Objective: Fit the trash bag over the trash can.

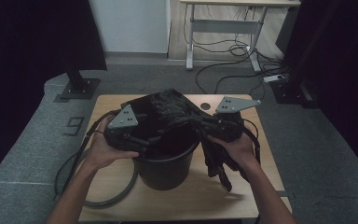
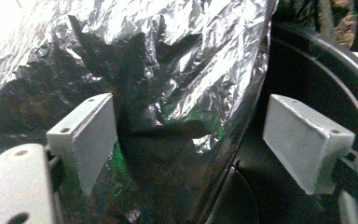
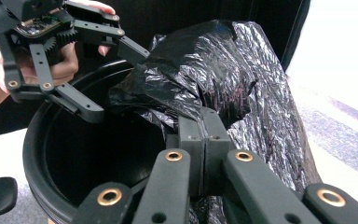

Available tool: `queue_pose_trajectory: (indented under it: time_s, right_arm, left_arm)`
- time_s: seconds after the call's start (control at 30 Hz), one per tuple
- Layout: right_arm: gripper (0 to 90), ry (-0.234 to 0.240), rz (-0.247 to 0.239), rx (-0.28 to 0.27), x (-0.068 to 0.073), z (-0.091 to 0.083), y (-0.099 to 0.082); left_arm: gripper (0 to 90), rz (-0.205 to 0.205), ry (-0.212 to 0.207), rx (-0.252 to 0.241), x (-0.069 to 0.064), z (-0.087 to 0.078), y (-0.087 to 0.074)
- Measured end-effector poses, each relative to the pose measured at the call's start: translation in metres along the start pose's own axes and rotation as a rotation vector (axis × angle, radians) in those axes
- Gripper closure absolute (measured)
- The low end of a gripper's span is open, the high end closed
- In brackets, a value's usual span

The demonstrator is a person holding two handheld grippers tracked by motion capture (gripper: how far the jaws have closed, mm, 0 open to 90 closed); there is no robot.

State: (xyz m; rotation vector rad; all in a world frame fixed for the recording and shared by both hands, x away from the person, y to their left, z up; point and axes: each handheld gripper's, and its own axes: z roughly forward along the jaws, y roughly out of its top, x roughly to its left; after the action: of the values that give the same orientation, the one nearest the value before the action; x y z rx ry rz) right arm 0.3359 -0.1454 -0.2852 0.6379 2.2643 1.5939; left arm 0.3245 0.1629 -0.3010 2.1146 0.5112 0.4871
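On the wooden table (image 1: 121, 205) stands a black bucket (image 1: 166, 168), with a black plastic bin bag (image 1: 168, 109) bunched over its rim. Right gripper (image 3: 204, 126): jaws pressed together, pinching a fold of the bag beside the bucket. Left gripper (image 2: 186, 140): jaws spread wide at the bucket's rim, bag film between them, pads not pressing it.
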Motion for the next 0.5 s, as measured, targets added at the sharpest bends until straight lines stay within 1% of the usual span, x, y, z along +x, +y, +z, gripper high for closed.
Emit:
queue_pose_trajectory:
  time_s: [0.07, 0.1, 0.13, 0.33, 0.37, 0.4, 0.43, 0.47, 0.5]
  right_arm:
    - [89.1, 0.001, 0.0, -0.002, 0.0001, 0.0001, -0.0008]
    - [89.1, 0.001, 0.0, -0.002, 0.0001, 0.0001, -0.0008]
    - [89.1, 0.007, -0.001, -0.005, 0.0003, 0.0001, -0.0018]
    - [89.1, 0.016, 0.0, -0.012, 0.0005, -0.0012, -0.0047]
    - [89.1, 0.016, 0.0, -0.012, 0.0005, -0.0012, -0.0047]
    - [89.1, 0.017, 0.001, -0.012, 0.0007, -0.0014, -0.0054]
    - [89.1, 0.017, 0.001, -0.012, 0.0007, -0.0014, -0.0054]
    - [89.1, 0.02, -0.001, -0.013, 0.0009, -0.0011, -0.0062]
    - [89.1, 0.02, -0.004, -0.014, 0.001, -0.0007, -0.0066]
  left_arm:
    - [22.1, -0.002, 0.007, 0.006, 0.0, 0.0007, 0.0001]
    - [22.1, -0.006, 0.015, 0.01, -0.0002, 0.0013, 0.0002]
    - [26.3, -0.004, 0.016, 0.011, -0.0005, 0.002, 0.0001]
    - [41.8, -0.01, 0.023, 0.011, -0.0016, 0.0038, 0.0004]
    - [41.8, -0.012, 0.029, 0.012, -0.0017, 0.0041, 0.0004]
    - [48.5, -0.01, 0.031, 0.011, -0.0019, 0.0044, 0.0003]
    - [48.5, -0.01, 0.036, 0.01, -0.0022, 0.0046, 0.0003]
    - [54.3, -0.011, 0.043, 0.009, -0.0024, 0.0046, 0.0003]
    - [57.2, -0.02, 0.051, 0.005, -0.0025, 0.0039, 0.0005]
